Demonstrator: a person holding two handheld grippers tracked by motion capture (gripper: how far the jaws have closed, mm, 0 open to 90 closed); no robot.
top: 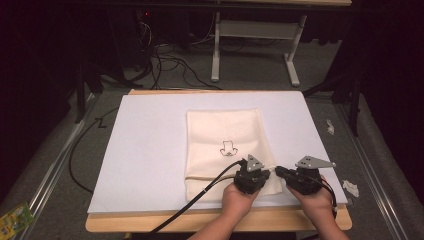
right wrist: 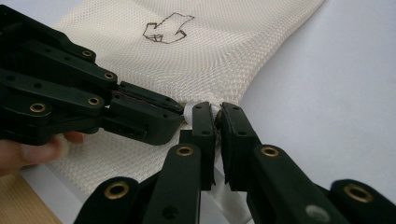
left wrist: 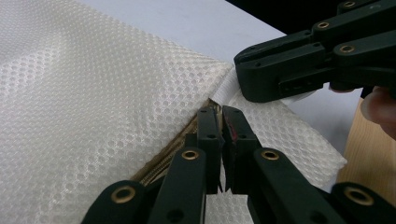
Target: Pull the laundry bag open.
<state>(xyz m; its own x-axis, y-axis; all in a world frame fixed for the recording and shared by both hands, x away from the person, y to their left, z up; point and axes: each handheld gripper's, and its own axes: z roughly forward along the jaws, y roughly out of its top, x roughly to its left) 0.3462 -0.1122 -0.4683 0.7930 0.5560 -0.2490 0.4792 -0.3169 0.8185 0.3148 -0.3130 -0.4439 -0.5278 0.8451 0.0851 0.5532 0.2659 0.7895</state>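
A cream mesh bag [top: 225,135] with a small black drawing [top: 229,148] lies flat on the white board [top: 145,150]. Both grippers meet at its right edge, near the front fold. My left gripper [left wrist: 219,112] is shut, its tips pinching the mesh edge [left wrist: 187,98] where the bag's mouth parts over a tan inner layer. My right gripper [right wrist: 217,109] is shut on a white strip [right wrist: 189,112] at that same corner. In the high view the left gripper [top: 269,173] and right gripper [top: 278,171] point at each other, tips almost touching.
The white board rests on a wooden table [top: 200,220] whose front edge lies just under the hands. Black cable [top: 195,200] trails from the left gripper off the front. Beyond the board are floor cables [top: 165,62] and a white table frame [top: 255,30].
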